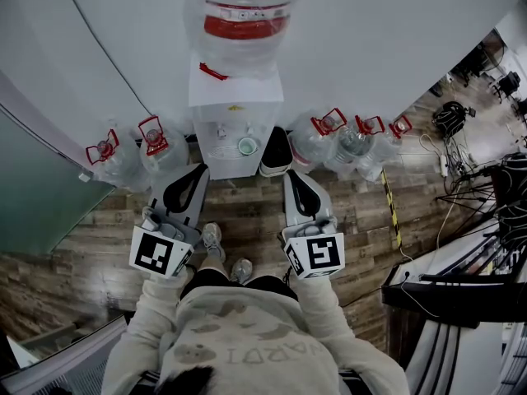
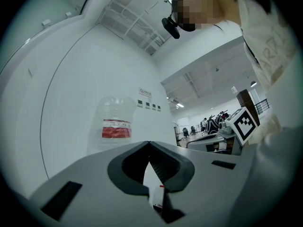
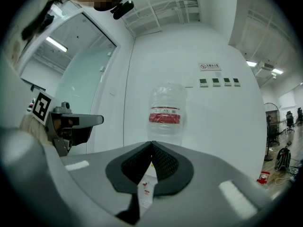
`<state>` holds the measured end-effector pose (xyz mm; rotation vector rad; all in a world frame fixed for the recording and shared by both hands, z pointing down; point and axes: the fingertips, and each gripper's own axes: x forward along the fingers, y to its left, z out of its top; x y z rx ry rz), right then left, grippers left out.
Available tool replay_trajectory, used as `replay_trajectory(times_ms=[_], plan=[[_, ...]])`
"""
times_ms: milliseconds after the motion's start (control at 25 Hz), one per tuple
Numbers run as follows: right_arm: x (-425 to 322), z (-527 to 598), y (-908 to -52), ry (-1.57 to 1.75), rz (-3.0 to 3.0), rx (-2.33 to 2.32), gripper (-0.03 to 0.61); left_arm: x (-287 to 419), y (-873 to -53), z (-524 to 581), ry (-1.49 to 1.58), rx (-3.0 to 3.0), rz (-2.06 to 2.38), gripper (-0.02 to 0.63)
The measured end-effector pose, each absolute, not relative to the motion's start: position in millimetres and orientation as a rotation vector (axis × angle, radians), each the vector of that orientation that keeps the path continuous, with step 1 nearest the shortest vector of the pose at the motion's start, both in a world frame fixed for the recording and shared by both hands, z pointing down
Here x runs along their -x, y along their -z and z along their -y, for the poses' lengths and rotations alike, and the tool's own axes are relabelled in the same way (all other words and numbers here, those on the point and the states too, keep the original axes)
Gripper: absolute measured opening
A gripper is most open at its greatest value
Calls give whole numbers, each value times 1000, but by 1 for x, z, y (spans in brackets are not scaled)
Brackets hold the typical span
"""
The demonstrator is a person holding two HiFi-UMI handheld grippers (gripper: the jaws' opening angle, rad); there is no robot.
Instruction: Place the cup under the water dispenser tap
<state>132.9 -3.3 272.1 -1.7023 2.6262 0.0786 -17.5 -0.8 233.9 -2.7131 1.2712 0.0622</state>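
A white water dispenser [image 1: 235, 113] stands against the wall with a big clear bottle [image 1: 245, 19] on top. A pale green cup [image 1: 247, 146] sits in its tap recess, below the two taps. Both grippers are held level in front of the dispenser, short of the cup. My left gripper [image 1: 200, 169] points at the dispenser's lower left corner and my right gripper [image 1: 290, 175] at its lower right. In the left gripper view the left gripper [image 2: 149, 142] has its jaws closed together, empty, with the bottle [image 2: 116, 124] beyond. The right gripper [image 3: 151, 143] is likewise shut and empty, facing the bottle [image 3: 165, 112].
Several spare water bottles with red handles stand on the wooden floor left [image 1: 156, 146] and right [image 1: 346, 142] of the dispenser. A dark-rimmed bin [image 1: 276, 151] sits right beside it. A glass partition [image 1: 41, 196] is at the left, and cables and stands [image 1: 486, 212] at the right.
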Motion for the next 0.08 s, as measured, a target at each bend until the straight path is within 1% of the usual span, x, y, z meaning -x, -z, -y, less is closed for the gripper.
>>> replay_trajectory(times_ms=[80], plan=[[-131,2,-271,-95,-2636,1697,9,17,-234,-1,-62,2713,-1269,5]])
